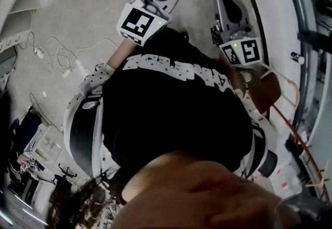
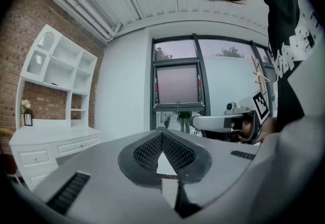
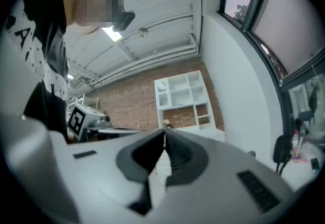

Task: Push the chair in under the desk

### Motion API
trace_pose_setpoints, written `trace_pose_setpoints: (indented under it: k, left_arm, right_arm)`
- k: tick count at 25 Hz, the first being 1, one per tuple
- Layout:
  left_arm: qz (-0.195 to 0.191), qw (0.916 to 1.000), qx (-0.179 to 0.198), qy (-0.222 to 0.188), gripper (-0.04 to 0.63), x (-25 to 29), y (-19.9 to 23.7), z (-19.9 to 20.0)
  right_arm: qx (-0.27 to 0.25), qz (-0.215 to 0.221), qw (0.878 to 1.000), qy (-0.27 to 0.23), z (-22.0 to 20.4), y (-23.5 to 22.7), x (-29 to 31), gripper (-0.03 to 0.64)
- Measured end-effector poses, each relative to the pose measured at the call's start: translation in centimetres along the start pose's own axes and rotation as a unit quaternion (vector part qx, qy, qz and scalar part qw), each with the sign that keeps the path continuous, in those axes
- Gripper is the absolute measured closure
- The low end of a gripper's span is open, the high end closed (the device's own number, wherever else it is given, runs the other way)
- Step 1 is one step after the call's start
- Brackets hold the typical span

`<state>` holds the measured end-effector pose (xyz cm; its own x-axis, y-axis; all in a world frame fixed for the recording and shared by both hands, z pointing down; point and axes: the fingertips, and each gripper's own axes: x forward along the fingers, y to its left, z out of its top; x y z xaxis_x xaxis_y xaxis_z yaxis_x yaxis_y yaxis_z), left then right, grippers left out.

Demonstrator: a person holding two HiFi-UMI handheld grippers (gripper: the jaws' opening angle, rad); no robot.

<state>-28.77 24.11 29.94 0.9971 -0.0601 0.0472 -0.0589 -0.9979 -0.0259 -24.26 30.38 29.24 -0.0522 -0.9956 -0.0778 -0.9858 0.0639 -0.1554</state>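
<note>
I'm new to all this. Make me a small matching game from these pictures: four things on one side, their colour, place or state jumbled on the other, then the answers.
Things:
1. left claw
2. shelf unit
3. wall beside the shelf unit
4. chair

Descriptions:
a. brown, at the person's right
b. white
c. shut, nothing in it
d. bare brick

Pairs: 1-c, 2-b, 3-d, 4-a

I can read no word with certainty. The person's black cotton T-shirt [image 1: 171,119] carries large white block letters [image 1: 176,67], but they stand upside down and are partly folded. The two white marker cubes [image 1: 137,23] show only black square patterns, no letters.
</note>
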Motion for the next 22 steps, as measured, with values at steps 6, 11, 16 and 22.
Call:
trace_pose_setpoints:
  k: [6,11,16,22]
  left_arm:
    - [-0.006,1.0000,-0.002,0.002,0.560,0.0,-0.4,0.1]
    - [-0.011,0.9999,-0.002,0.004,0.560,0.2,-0.6,0.2]
    - [-0.020,0.9998,-0.004,0.007,0.560,0.7,-1.3,0.4]
    - [-0.033,0.9993,0.004,0.014,0.560,3.1,-4.8,-0.1]
  right_arm:
    - [0.013,-0.003,1.000,-0.007,0.1,0.0,-0.2,0.586]
    - [0.023,-0.003,0.999,-0.024,0.8,-0.2,-0.5,0.586]
    - [0.030,-0.025,0.999,-0.034,1.4,-1.1,-1.6,0.586]
    - [0.030,-0.031,0.998,-0.040,1.4,-3.2,-5.4,0.586]
